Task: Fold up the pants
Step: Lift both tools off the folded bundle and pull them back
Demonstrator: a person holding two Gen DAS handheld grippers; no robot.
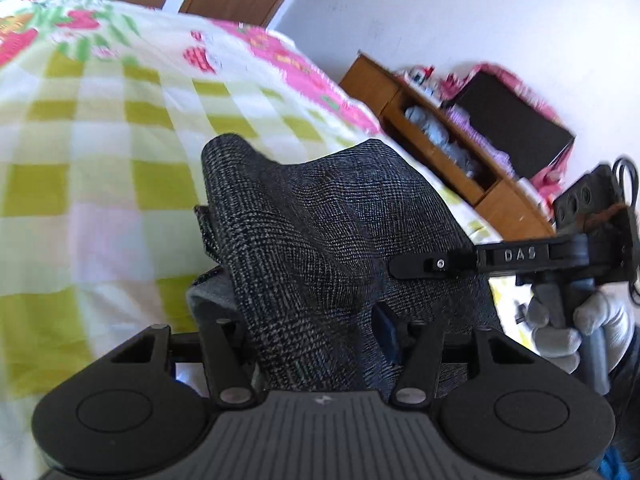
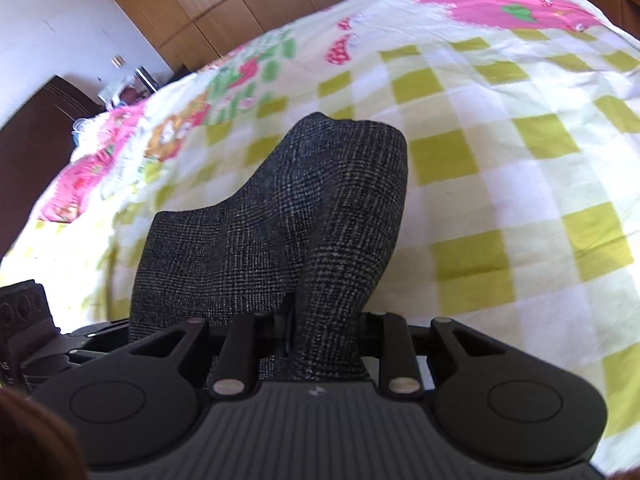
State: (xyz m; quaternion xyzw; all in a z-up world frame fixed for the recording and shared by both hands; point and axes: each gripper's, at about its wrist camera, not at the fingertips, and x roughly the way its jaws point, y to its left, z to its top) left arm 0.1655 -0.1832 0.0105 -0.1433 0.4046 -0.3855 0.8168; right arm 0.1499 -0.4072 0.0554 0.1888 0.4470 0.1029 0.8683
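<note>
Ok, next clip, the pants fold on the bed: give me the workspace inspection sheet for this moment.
Surface: bedsheet, green-and-white checks with pink strawberry print, bare around the work.
Job's things: dark plaid pants, bunched and lifted off the sheet.
Clutter: nothing seen on the bed.
Grippers: left gripper and right gripper each closed on pants fabric; gloved hand holds the right one.
Cables: black cable on the right gripper's body.
Surroundings: wooden shelf unit, white wall, wooden wardrobe doors.

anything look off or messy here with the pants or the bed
Nothing stands out. The dark checked pants are bunched up between both grippers above the checked bedspread, as expected mid-fold. No tear or stain shows.
</note>
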